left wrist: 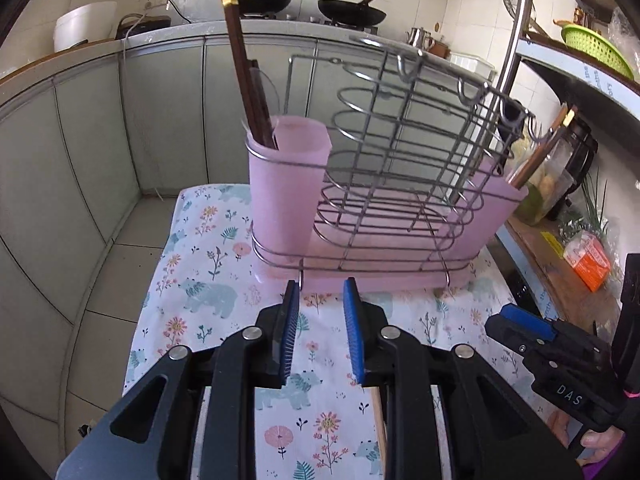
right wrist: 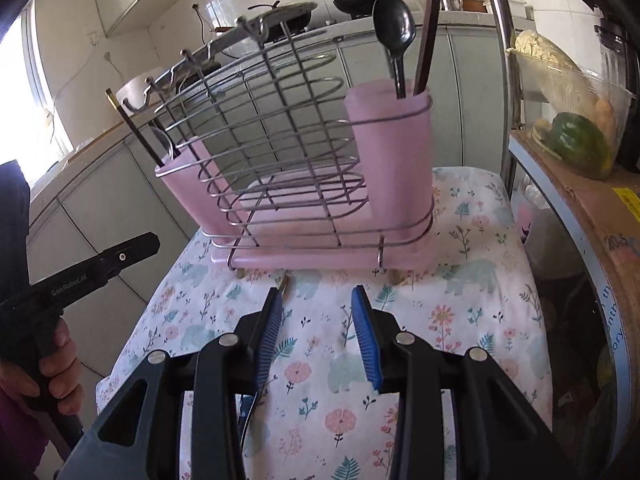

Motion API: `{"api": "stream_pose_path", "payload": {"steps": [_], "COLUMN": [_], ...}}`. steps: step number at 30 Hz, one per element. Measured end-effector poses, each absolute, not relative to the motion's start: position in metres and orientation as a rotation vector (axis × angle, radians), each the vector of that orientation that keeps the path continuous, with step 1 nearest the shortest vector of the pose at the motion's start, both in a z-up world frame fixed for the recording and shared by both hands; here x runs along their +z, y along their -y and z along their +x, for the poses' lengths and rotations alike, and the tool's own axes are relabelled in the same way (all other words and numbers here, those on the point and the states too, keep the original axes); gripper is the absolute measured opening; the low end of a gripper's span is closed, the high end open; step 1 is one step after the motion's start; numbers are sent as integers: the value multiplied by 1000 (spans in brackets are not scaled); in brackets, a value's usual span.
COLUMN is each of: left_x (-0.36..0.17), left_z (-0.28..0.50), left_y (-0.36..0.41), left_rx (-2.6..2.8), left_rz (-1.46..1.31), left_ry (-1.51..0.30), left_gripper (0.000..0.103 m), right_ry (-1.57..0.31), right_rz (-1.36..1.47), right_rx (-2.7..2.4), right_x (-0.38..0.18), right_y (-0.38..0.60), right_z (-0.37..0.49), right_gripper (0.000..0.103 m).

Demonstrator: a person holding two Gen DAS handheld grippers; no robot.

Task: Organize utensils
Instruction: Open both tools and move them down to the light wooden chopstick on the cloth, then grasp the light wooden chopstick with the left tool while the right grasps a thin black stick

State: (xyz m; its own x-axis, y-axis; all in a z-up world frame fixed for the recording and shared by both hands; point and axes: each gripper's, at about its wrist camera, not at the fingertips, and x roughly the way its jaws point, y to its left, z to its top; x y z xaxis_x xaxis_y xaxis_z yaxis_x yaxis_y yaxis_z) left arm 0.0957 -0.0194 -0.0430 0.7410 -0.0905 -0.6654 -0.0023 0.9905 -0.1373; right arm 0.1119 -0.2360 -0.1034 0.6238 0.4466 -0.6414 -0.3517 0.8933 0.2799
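Note:
A wire utensil rack (left wrist: 400,152) with a pink tray and two pink cups stands on the floral cloth (left wrist: 208,280). In the left wrist view the left cup (left wrist: 284,192) holds dark chopsticks (left wrist: 240,64); the right cup (left wrist: 500,208) holds a chopstick too. In the right wrist view the right cup (right wrist: 392,160) holds a black spoon (right wrist: 394,36) and a chopstick (right wrist: 428,28); the left cup (right wrist: 192,188) holds a chopstick (right wrist: 136,128). My left gripper (left wrist: 320,292) is open and empty before the rack. My right gripper (right wrist: 318,296) is open and empty. A wooden chopstick (left wrist: 378,420) lies under the left gripper.
A counter with woks (left wrist: 352,10) and a white pot (left wrist: 84,26) runs behind. A shelf on the right holds a box (left wrist: 588,264), jars and a vegetable bag (right wrist: 572,108). A metal pole (right wrist: 500,60) stands beside the rack. Tiled floor lies left.

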Motion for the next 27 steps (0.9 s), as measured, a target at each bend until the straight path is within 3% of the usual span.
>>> {"api": "stream_pose_path", "payload": {"steps": [27], "left_x": [-114], "left_z": [143], "left_y": [41], "left_rx": [-192], "left_rz": [-241], "left_ry": [-1224], "left_gripper": [22], "right_ry": [-1053], "right_rz": [367], "right_rx": [466], "right_x": [-140], "right_y": [261], "right_z": [130], "right_gripper": [36]}}
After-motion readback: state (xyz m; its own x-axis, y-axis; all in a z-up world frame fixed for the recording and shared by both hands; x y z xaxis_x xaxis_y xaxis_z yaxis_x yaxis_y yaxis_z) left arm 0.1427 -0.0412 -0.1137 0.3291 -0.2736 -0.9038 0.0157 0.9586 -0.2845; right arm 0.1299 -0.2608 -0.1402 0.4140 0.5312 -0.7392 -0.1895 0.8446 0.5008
